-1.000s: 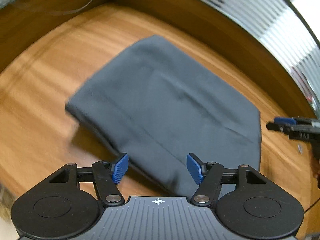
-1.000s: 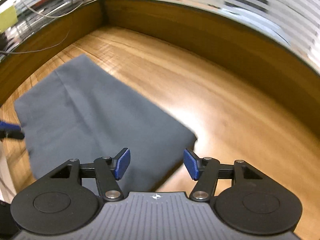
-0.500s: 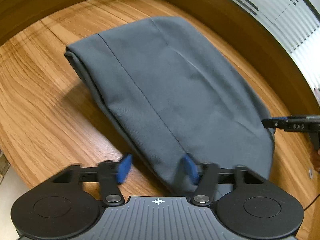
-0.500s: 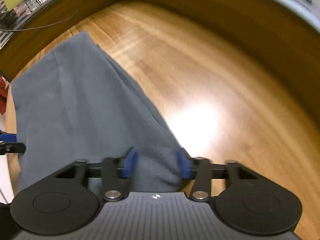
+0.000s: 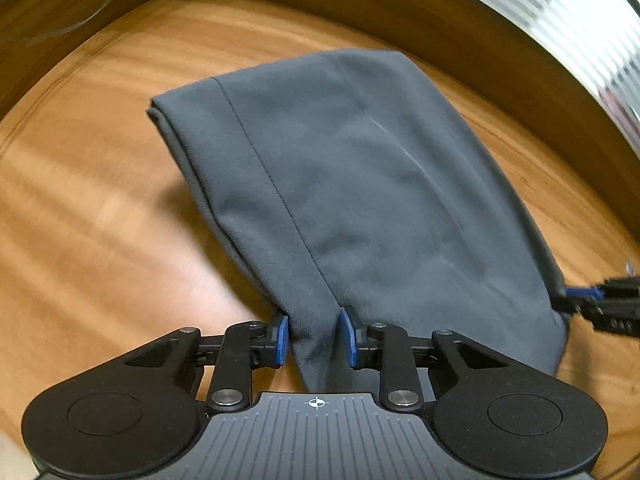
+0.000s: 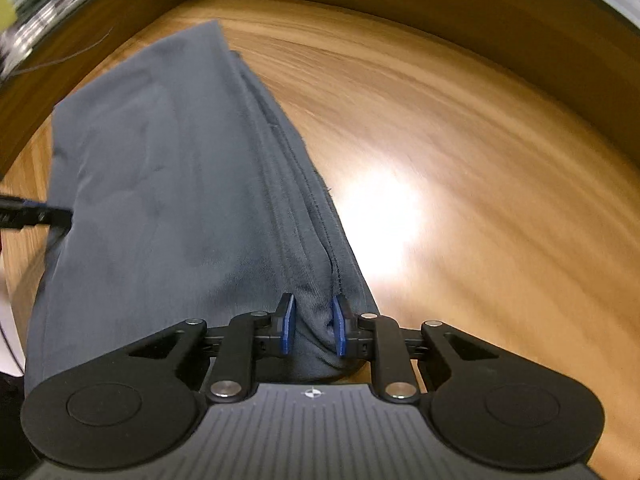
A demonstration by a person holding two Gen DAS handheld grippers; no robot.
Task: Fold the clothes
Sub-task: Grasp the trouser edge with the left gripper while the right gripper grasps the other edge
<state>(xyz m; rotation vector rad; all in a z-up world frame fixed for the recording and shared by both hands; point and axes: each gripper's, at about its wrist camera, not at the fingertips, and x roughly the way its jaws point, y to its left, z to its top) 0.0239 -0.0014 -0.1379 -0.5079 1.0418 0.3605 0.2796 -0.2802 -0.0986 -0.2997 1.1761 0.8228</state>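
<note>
A folded dark grey garment [image 5: 380, 184] lies on the wooden table [image 5: 100, 220]. My left gripper [image 5: 314, 338] has the garment's near left corner bunched between its blue pads, and its jaws are closing on it. In the right wrist view, the same garment [image 6: 160, 184] shows its layered seamed edge. My right gripper [image 6: 313, 330] pinches the near right corner there, its jaws also closing, with the cloth pressed between the pads. Each gripper shows in the other's view: the right one's fingers [image 5: 584, 292] at the cloth's right edge, the left one's fingers [image 6: 40, 216] at its left edge.
A raised dark wooden rim [image 5: 280, 0] runs round the back of the table. Behind it stands a ribbed glass wall [image 5: 560, 20]. Thin cables [image 6: 60, 60] lie at the far left. Bare tabletop [image 6: 480, 160] stretches to the right of the garment.
Both grippers came down onto the garment's near corners. Their jaws went from wide open to narrow, with cloth now bunched between the pads.
</note>
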